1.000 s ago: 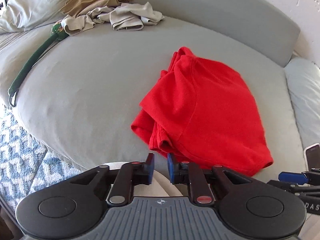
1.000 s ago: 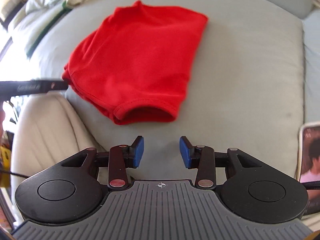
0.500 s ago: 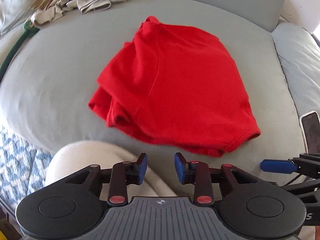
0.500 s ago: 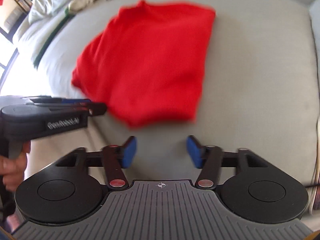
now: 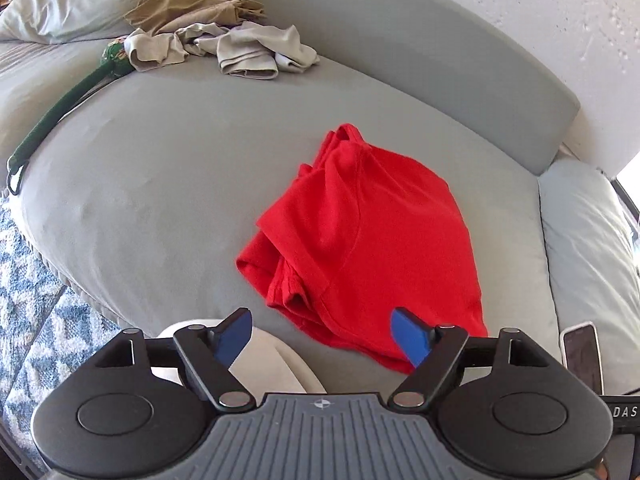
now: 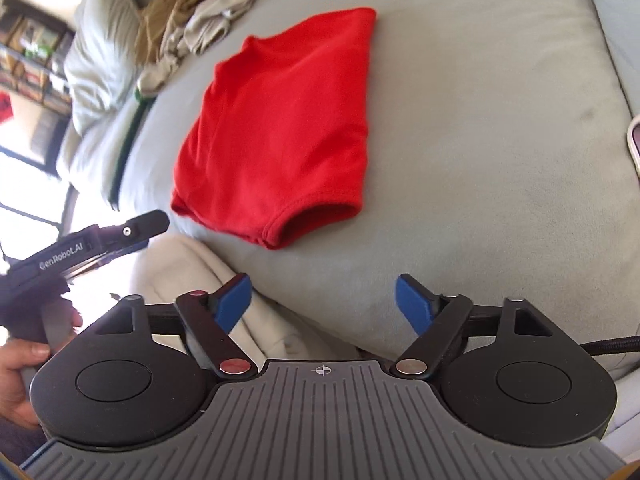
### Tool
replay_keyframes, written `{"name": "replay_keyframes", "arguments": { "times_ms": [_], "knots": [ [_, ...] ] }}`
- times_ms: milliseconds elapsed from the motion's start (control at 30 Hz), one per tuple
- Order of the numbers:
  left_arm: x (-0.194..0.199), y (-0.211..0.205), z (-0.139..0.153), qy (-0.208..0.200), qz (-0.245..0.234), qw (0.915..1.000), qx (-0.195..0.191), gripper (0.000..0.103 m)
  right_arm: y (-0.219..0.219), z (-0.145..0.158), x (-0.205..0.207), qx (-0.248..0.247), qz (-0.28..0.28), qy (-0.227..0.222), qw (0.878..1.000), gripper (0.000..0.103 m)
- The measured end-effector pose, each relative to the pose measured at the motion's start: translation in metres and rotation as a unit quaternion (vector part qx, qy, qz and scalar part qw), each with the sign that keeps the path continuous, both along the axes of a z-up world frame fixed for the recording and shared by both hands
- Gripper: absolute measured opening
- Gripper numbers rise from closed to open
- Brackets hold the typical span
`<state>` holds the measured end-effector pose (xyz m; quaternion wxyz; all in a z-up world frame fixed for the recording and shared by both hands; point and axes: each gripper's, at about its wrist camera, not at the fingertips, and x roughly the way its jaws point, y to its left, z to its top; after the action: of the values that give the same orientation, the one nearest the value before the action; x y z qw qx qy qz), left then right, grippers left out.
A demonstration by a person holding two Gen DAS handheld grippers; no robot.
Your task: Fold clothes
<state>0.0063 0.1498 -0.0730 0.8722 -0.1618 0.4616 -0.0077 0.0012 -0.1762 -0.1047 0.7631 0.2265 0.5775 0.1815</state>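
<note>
The red shirt lies folded on the gray couch, just above the left gripper, which is nearer, and up and left of the right gripper, both opening wide with nothing between their jaws.

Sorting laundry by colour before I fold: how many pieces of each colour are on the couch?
Red garment: 1
Tan garment: 1
Pale grey-beige clothes: a tangled heap, at least 2; exact count unclear
Total: at least 4
</note>
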Motion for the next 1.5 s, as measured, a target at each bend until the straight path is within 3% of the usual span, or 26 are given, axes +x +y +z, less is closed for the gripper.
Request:
{"name": "replay_keyframes", "arguments": {
  "times_ms": [133,267,433,500,600,667,733,867,967,1067,1167,1200,1300,1333,1367,1400,1433,1467,1500],
  "knots": [
    [0.018,0.028,-0.005,-0.013,0.034,0.9987,-0.034,0.085,-0.026,-0.004,0.01,0.065,-0.058,0.01,0.996,0.09],
    [0.05,0.049,-0.021,-0.005,0.029,0.9971,-0.07,0.086,-0.043,-0.014,0.033,0.121,-0.094,0.018,0.988,0.094],
    [0.096,0.057,-0.052,0.036,-0.028,0.9942,-0.098,0.086,-0.054,-0.043,0.07,0.166,-0.115,0.032,0.979,0.094],
    [0.108,0.056,-0.057,0.034,-0.056,0.9919,-0.108,0.086,-0.056,-0.054,0.084,0.188,-0.113,0.034,0.975,0.093],
    [0.122,0.052,-0.064,0.046,-0.121,0.9787,-0.159,0.085,-0.059,-0.069,0.101,0.223,-0.104,0.031,0.969,0.091],
    [0.13,0.043,-0.07,0.056,-0.156,0.9725,-0.164,0.085,-0.058,-0.073,0.111,0.234,-0.089,0.027,0.968,0.091],
    [0.139,0.036,-0.074,0.057,-0.179,0.9696,-0.157,0.085,-0.055,-0.077,0.122,0.238,-0.069,0.023,0.969,0.09],
    [0.152,0.03,-0.08,0.061,-0.193,0.962,-0.183,0.085,-0.041,-0.08,0.143,0.222,-0.042,0.003,0.974,0.083],
    [0.154,0.018,-0.08,0.06,-0.215,0.9593,-0.173,0.085,-0.023,-0.081,0.161,0.206,-0.025,-0.007,0.978,0.084],
    [0.156,0.005,-0.081,0.06,-0.233,0.957,-0.161,0.085,-0.001,-0.081,0.176,0.185,0.001,-0.024,0.982,0.086],
    [0.16,-0.003,-0.083,0.062,-0.231,0.9579,-0.16,0.084,0.02,-0.08,0.186,0.165,0.029,-0.049,0.985,0.098],
    [0.161,-0.005,-0.083,0.06,-0.227,0.959,-0.159,0.083,0.026,-0.08,0.187,0.16,0.035,-0.059,0.985,0.101],
    [0.16,-0.009,-0.082,0.055,-0.208,0.966,-0.143,0.06,0.04,-0.075,0.181,0.123,0.039,-0.086,0.988,0.102],
    [0.159,-0.008,-0.081,0.053,-0.204,0.9678,-0.138,0.049,0.043,-0.072,0.178,0.105,0.04,-0.093,0.989,0.099],
    [0.157,-0.006,-0.079,0.052,-0.2,0.9691,-0.135,0.041,0.041,-0.07,0.175,0.095,0.029,-0.091,0.991,0.087],
    [0.154,-0.005,-0.076,0.048,-0.198,0.9696,-0.136,0.038,0.036,-0.068,0.172,0.088,0.014,-0.084,0.993,0.057],
    [0.15,-0.005,-0.072,0.043,-0.198,0.9696,-0.138,0.032,0.031,-0.065,0.169,0.08,-0.002,-0.077,0.994,0.04],
    [0.147,-0.007,-0.066,0.037,-0.199,0.9696,-0.138,0.029,0.026,-0.063,0.166,0.073,-0.017,-0.071,0.995,0.028],
    [0.143,-0.012,-0.06,0.03,-0.2,0.9695,-0.138,0.029,0.021,-0.059,0.16,0.077,-0.035,-0.069,0.994,0.023]
  ]
}}
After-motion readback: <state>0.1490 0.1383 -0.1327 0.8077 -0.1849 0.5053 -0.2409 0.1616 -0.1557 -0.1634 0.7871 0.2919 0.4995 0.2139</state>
